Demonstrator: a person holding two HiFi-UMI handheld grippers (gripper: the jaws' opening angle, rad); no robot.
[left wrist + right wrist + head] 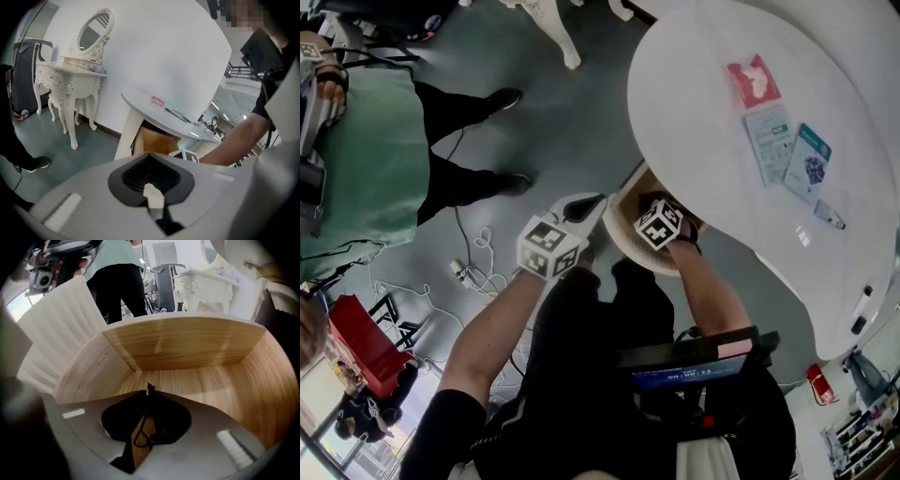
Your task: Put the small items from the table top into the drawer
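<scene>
My right gripper (149,392) is down inside the open wooden drawer (187,343), its jaws shut on a thin black wire-like item (143,425) whose tip pokes out above them. In the head view its marker cube (659,225) sits over the drawer (623,239), under the white table's edge. My left gripper (581,208) hangs beside the drawer front, shut with nothing in it (149,157). On the table top (694,103) lie a pink packet (754,81), a pale blue packet (769,142), a teal packet (807,163) and a small tube (829,215).
A person in a green shirt (366,159) stands on the grey floor to the left. Cables (478,262) lie near their feet. A white dressing table with a mirror (70,75) stands against the wall. A red object (361,342) is at the lower left.
</scene>
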